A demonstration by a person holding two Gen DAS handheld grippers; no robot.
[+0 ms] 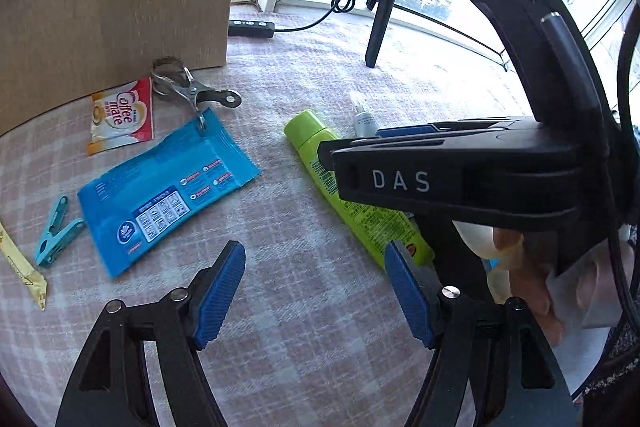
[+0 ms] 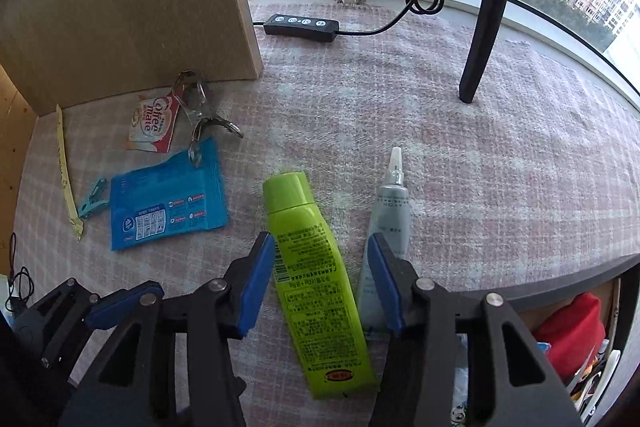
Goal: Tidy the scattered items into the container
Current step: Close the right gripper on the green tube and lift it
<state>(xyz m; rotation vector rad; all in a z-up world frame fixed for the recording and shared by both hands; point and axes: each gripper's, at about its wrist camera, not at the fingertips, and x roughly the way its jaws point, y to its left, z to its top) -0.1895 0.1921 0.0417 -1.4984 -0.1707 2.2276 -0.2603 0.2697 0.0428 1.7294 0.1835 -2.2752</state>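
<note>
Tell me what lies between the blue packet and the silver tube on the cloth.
The green tube lies between the blue packet and the silver tube, clearest in the right wrist view; the rest is bare checked cloth.

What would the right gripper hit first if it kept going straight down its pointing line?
Most likely the green tube: it lies between the right gripper's open fingers on the cloth. The right finger may clip the grey tube beside it; depth is unclear.
</note>
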